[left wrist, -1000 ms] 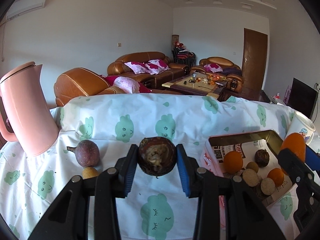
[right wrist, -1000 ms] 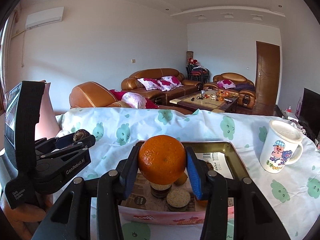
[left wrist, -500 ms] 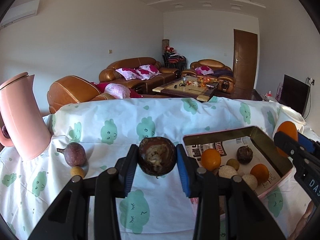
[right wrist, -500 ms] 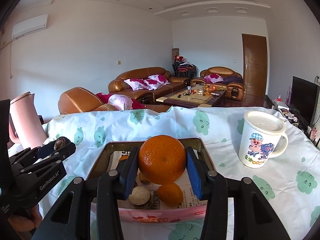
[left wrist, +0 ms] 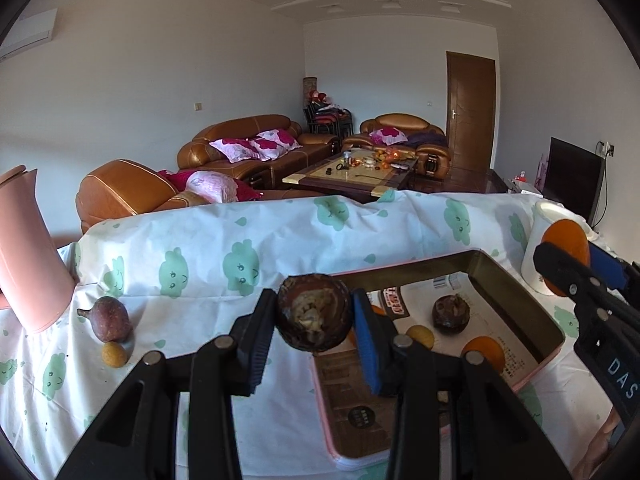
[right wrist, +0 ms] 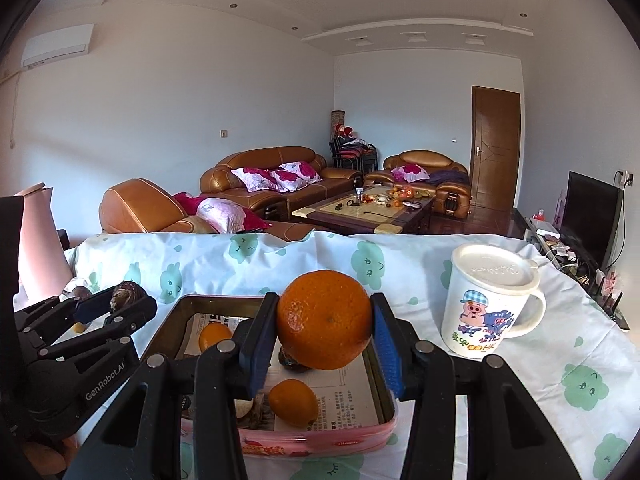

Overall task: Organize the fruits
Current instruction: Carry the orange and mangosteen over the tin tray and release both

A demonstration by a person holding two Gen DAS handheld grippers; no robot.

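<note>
My left gripper (left wrist: 314,314) is shut on a dark brown mangosteen (left wrist: 314,312) and holds it above the tablecloth at the left edge of the pink-rimmed tin tray (left wrist: 516,276). My right gripper (right wrist: 325,330) is shut on an orange (right wrist: 325,325) and holds it above the tray (right wrist: 386,380), over its right half. In the tray lie another mangosteen (left wrist: 450,314), small oranges (left wrist: 482,352) (right wrist: 292,402) and a small yellow fruit (left wrist: 420,336). A purple passion fruit (left wrist: 109,319) and a small yellow fruit (left wrist: 114,354) lie on the cloth at the left.
A pink jug (left wrist: 26,252) stands at the table's far left. A lidded white cartoon mug (right wrist: 486,304) stands right of the tray. The table carries a white cloth with green prints (left wrist: 240,256). Sofas and a coffee table lie beyond.
The left gripper has moved right with the mangosteen, to the tray's left edge. The right gripper has shifted right over the tray with the orange. Both grips are unchanged.
</note>
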